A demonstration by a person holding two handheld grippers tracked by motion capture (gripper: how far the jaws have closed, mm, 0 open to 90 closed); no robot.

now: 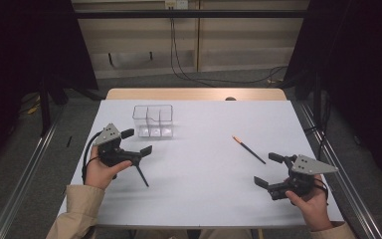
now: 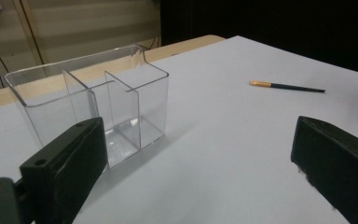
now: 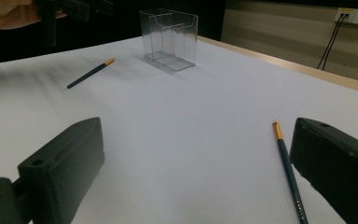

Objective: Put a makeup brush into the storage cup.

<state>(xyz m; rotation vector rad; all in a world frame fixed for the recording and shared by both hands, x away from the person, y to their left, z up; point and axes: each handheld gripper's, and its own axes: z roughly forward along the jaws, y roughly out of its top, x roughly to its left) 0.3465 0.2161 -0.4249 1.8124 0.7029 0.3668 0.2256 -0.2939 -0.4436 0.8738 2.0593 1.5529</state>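
Observation:
A clear plastic divided box (image 1: 153,120) stands on the white table (image 1: 204,189), left of centre toward the back. My left gripper (image 1: 137,141) hovers open just in front of it, with the box (image 2: 93,102) close ahead of its left jaw. A dark pencil (image 1: 142,175) lies on the table by the left hand. A second dark pencil with an orange tip (image 1: 248,149) lies right of centre. My right gripper (image 1: 268,170) is open and empty, just short of this pencil (image 3: 289,170), which runs beside its right jaw.
The far edge of the table shows a wooden strip (image 1: 194,93). Cables (image 1: 179,64) run along the floor behind it. Metal rails (image 1: 35,164) flank both sides. Bare white surface lies between the two grippers.

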